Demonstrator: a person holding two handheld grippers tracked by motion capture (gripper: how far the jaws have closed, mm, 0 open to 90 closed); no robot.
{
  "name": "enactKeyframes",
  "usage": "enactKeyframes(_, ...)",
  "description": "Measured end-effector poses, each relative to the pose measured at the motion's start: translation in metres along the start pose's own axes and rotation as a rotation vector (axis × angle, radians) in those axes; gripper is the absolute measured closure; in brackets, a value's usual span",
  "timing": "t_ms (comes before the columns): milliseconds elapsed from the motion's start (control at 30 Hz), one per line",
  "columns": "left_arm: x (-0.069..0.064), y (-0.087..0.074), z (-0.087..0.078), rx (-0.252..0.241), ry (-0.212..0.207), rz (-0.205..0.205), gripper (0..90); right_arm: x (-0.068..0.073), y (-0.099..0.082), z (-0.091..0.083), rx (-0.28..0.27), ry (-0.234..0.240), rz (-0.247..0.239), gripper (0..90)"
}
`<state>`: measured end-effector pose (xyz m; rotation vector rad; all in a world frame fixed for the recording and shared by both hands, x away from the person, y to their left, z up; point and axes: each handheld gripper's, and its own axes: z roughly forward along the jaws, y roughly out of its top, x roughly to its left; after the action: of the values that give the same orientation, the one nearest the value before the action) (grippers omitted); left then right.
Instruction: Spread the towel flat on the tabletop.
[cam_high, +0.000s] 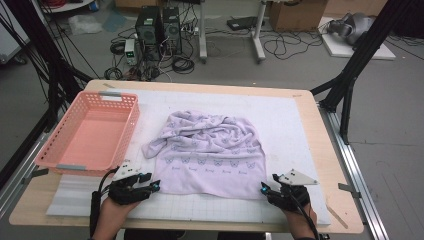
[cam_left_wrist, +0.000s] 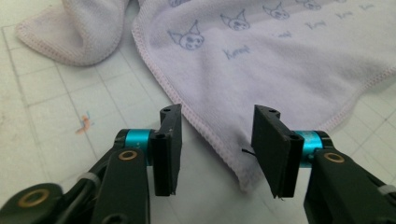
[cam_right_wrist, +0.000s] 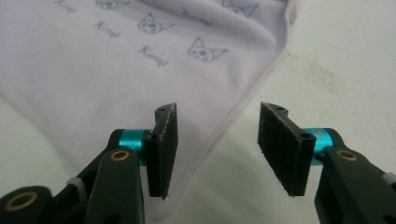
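The surface (cam_high: 320, 150) is a wooden top under a white gridded mat, with cables and computer towers on the floor beyond. I have two tongs at its near edge, both spread and pinching nothing. My left tongs (cam_left_wrist: 217, 149) have the towel's (cam_left_wrist: 280, 70) near left corner lying between the jaws, the hem running up past the left jaw; the pads stand clear of the cloth. My right tongs (cam_right_wrist: 217, 149) stand over the near right corner, its tip reaching between the jaws, untouched. From above, the left tongs (cam_high: 152, 186) and right tongs (cam_high: 266, 189) sit just beside those two corners. The gripper views give me the cat-face print and stitched hem. The high view gives what they miss: one lilac towel in the middle, flat near me, bunched at the far side, and one pink basket (cam_high: 75, 160) at the left, well apart.
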<state>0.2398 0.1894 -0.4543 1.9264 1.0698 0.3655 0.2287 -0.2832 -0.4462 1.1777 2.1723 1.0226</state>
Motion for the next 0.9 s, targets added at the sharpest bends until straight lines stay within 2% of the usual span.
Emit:
enactKeyframes(67,-0.006,-0.002,-0.002,0.003,0.029,0.036,58.4,0.002,-0.004,-0.003,0.008,0.001,0.000,48.2)
enactKeyframes(100,-0.008,-0.004,-0.003,0.005,0.045,0.056,61.8,0.004,-0.006,-0.004,0.021,0.002,0.005,49.3)
enactKeyframes(133,-0.009,-0.004,-0.004,0.003,0.044,0.059,67.8,0.004,-0.008,-0.004,0.034,0.010,0.009,52.1)
enactKeyframes(200,-0.010,-0.006,-0.006,0.008,0.023,0.045,84.4,0.004,-0.010,-0.005,0.025,0.035,0.025,62.9)
enactKeyframes(267,-0.015,-0.008,-0.009,0.005,0.044,0.069,87.9,0.006,-0.011,-0.007,0.033,0.078,0.040,80.6)
enactKeyframes(333,-0.016,-0.009,-0.015,0.003,0.030,0.067,88.2,0.009,-0.010,-0.010,0.049,0.081,0.026,87.3)
enactKeyframes(433,-0.014,-0.009,-0.024,-0.014,0.012,0.039,88.2,0.010,-0.011,-0.016,0.065,0.093,0.005,88.1)
enactKeyframes(533,-0.011,-0.011,-0.034,-0.022,-0.012,0.010,88.2,0.009,-0.015,-0.024,0.057,0.107,0.007,88.1)
enactKeyframes(633,-0.013,-0.014,-0.043,-0.023,-0.038,0.006,88.2,0.011,-0.017,-0.032,0.050,0.121,-0.007,88.1)
enactKeyframes(733,-0.017,-0.019,-0.052,-0.013,-0.061,0.015,88.2,0.014,-0.021,-0.041,0.044,0.139,-0.024,88.1)
enactKeyframes(900,-0.027,-0.033,-0.068,0.026,-0.106,0.059,88.1,0.021,-0.030,-0.057,0.049,0.176,-0.051,88.1)
